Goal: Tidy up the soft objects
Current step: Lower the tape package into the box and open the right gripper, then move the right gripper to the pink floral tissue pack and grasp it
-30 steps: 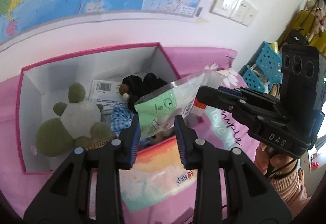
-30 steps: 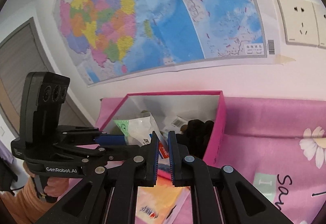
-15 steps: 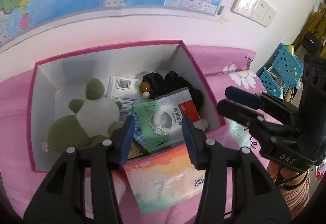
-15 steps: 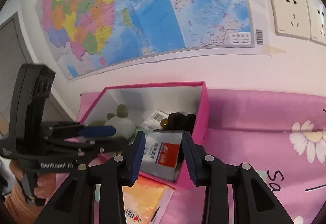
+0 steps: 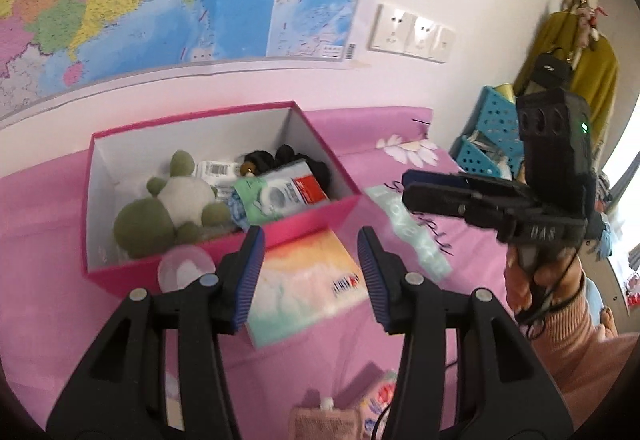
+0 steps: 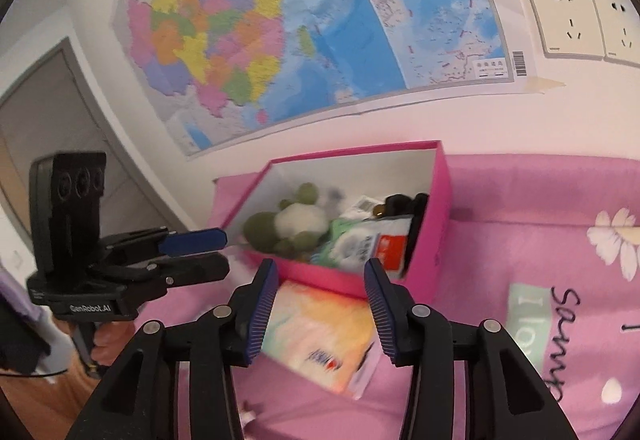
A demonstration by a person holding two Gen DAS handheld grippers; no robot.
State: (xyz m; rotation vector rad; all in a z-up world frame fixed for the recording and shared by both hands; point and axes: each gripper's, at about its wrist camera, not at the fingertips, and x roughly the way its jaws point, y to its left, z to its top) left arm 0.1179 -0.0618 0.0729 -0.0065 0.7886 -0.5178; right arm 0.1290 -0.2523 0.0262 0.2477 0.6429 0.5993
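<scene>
Well, pink box [image 5: 312,226]: biggest thing on the pink bedspread [image 5: 400,127], open-topped, just ahead of both pairs of jaws; it looks like thin card, light, and would likely slide or dent if shoved.
Green plush [image 5: 168,205]: lies in the box, ahead and to the left of the left jaws; soft and squashy, light by the look of it, best pinched on a limb or across the pale belly.
Tissue pack [image 5: 308,288]: flat orange-and-mint pack on the bedspread outside the box, right under and between the left jaws, and likewise below the right jaws [image 6: 320,328]; the film looks slick and the fill yielding, so I'd take it by an edge or across its narrow side.
Mask pouch [image 5: 276,195]: glossy packet resting in the box against its near wall, beyond the left jaws; limp and slippery, a corner grip would probably crumple it.
Black soft item [image 5: 296,159]: bundled in the far right corner of the box; what it is I cannot tell.
Left gripper [image 5: 310,274]: jaws have just been opening, now part-way apart, nothing between the pads.
Right gripper [image 6: 320,302]: jaws have just been opening too, part-way apart, holding nothing.
</scene>
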